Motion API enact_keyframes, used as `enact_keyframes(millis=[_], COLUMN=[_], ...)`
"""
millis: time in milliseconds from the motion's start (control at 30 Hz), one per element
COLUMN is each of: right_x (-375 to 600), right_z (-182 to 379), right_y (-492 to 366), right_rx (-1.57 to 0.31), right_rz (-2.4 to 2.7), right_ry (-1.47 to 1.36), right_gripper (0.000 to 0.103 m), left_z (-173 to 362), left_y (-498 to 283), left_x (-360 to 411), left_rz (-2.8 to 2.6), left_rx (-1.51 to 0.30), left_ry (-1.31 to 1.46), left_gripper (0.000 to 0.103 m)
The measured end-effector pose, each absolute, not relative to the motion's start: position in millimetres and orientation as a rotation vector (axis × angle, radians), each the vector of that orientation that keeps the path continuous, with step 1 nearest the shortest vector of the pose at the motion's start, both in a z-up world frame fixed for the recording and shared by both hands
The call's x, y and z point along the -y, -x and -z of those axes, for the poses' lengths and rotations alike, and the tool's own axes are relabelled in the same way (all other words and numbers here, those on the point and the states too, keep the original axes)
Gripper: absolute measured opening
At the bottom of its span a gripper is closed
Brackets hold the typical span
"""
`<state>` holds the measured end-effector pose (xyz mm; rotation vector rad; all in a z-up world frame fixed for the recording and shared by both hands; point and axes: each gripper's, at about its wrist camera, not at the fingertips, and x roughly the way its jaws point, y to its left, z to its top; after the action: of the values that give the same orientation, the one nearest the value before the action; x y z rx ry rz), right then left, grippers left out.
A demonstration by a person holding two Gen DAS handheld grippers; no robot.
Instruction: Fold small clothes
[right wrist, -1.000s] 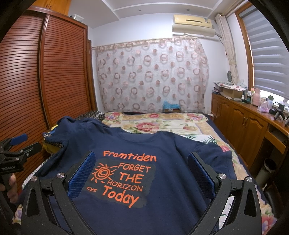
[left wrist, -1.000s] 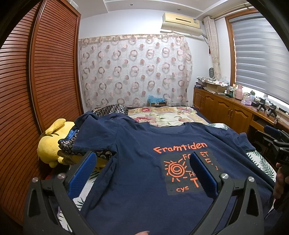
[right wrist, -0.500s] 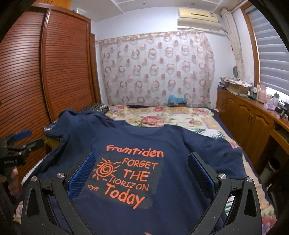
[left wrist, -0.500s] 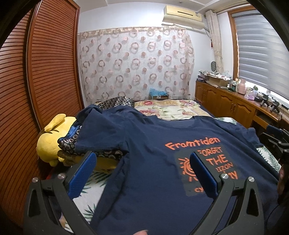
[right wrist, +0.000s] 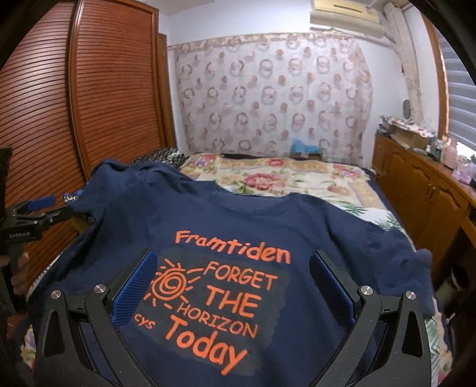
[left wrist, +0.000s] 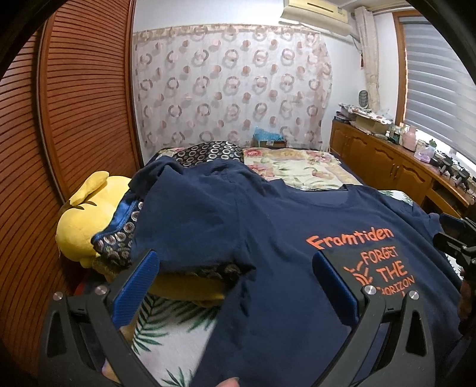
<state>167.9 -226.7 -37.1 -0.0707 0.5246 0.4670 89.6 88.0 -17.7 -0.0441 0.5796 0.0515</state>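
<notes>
Floral bed (right wrist: 297, 178) carries a navy T-shirt (right wrist: 238, 226) spread print-up; left gripper (left wrist: 235, 277) and right gripper (right wrist: 232, 277) hover above it, both spread wide, holding nothing

T-shirt (right wrist: 226, 226) lies spread on the bed (right wrist: 297, 181) before you | its left sleeve drapes over the plush toy (left wrist: 80, 220) and pillow (left wrist: 208, 151) at your left | wardrobe (left wrist: 74, 119) left of the bed | cabinet (right wrist: 422, 190) right | curtain (right wrist: 267, 98) behind | air conditioner (right wrist: 345, 15) above it
</notes>
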Motion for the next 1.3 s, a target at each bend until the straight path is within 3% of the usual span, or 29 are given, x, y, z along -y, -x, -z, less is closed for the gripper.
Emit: enact_keyframes(millis=[400,533,667,800,1000,1067,1167,1300], right_x=[186,177,174,176,183,186,187,190], right_z=[52,60,66,72,76,75,75,73], right_y=[-222,-235,-245,-252,-256,-257,-257,-258], right_rx=[-0.625,-0.655,-0.677,-0.700,-0.715,-0.715,-0.710,-0.708], right_rz=[-0.570,-0.591,-0.603,-0.602,-0.598,-0.596,-0.591,-0.584], right_ry=[0.138,0.151,0.150,0.147,0.134,0.127,0.120,0.111], right_gripper=[0.103,0.103,0.103,0.103,0.103,0.103,0.103,0.103], left_z=[18,18,24,30,36,35,24,4], left_y=[-133,-146,-160,-170,-176,-176,-171,-170], left_x=[-148,-169,-180,-183,-188,-188,-185,-169], left_rz=[-0.053,-0.041,-0.021,-0.028,-0.026,-0.016,0.007,0.054], left_rx=[-0.646,-0.653,-0.689,-0.722,-0.748,-0.747,-0.717,-0.669], left_ry=[0.120,0.162,0.178,0.166,0.156,0.148,0.137,0.124], left_gripper=[0.102,0.095,0.067,0.061,0.032,0.010,0.001,0.000])
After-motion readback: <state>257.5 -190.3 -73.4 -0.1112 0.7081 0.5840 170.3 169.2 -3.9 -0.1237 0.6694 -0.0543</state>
